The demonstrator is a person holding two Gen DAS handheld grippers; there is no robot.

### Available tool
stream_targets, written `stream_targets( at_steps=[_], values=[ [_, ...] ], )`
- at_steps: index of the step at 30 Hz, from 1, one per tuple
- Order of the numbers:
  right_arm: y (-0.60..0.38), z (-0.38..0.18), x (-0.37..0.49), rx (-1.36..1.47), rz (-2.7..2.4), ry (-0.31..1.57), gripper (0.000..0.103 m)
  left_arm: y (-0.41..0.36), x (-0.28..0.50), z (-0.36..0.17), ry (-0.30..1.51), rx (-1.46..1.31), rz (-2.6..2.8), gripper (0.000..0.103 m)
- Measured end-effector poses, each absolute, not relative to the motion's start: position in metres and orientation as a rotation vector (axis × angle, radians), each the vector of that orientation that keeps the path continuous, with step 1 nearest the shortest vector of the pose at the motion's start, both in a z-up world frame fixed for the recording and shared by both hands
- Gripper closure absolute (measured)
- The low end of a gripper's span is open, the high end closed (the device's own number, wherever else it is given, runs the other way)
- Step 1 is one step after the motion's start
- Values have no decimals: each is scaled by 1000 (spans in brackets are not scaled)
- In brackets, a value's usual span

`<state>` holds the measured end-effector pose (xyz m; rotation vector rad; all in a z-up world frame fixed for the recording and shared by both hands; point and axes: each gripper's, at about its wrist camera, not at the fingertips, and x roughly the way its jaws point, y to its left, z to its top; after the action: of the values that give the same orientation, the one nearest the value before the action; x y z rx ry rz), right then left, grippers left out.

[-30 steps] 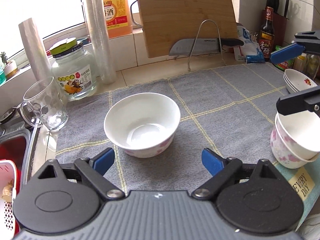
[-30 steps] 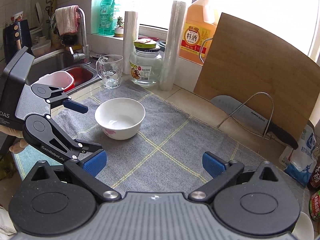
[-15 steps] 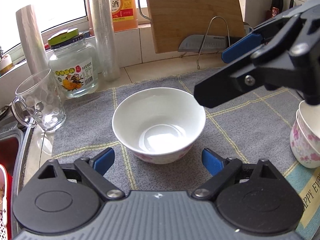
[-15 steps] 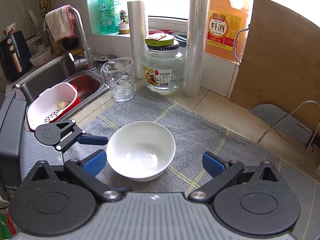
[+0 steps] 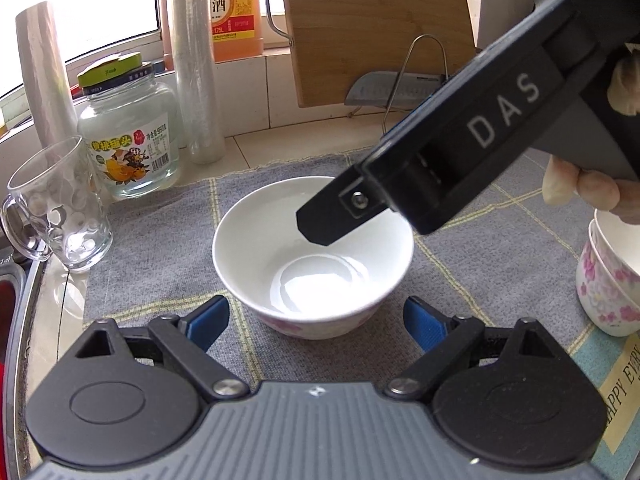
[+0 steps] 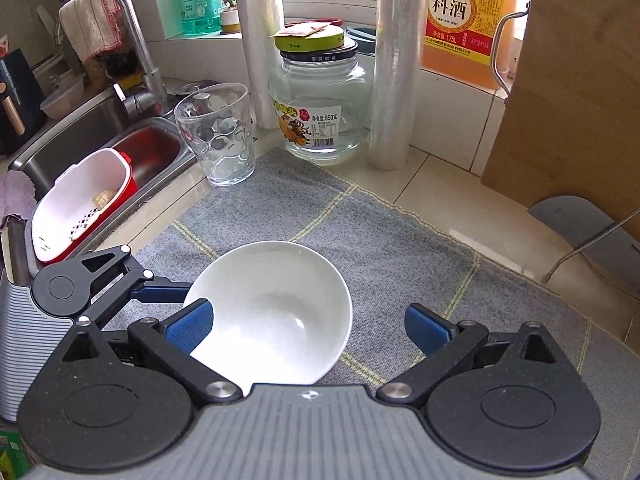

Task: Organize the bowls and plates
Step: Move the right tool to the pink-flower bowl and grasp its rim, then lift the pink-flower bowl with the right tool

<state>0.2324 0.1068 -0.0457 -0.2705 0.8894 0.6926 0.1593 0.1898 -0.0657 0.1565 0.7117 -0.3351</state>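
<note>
Right wrist view: right hand-held gripper (image 6: 308, 326) now over white bowl (image 6: 272, 312), jaws wide, empty; left hand-held gripper (image 5: 316, 320) wide, empty. Pickup looks imminent.

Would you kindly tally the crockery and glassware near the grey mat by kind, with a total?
Bowls: 3, namely the lone white bowl and two in the floral stack.
Glass mugs: 1, the dimpled mug.
Glass jars: 1, the labelled jar.
Total: 5
</note>
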Motion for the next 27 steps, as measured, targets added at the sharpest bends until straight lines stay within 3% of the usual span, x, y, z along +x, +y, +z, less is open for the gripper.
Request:
stream_targets(
  at_steps=[7, 14, 27],
  values=[
    [111, -53, 241, -257, 752, 911, 1, 186, 161, -67, 682, 174, -336, 9],
    [115, -58, 248, -245, 786, 939, 16, 186, 163, -66, 663, 178, -334, 12],
    [121, -63, 257, -243, 796, 968, 26, 189, 165, -65, 649, 175, -339, 12]
  ],
)
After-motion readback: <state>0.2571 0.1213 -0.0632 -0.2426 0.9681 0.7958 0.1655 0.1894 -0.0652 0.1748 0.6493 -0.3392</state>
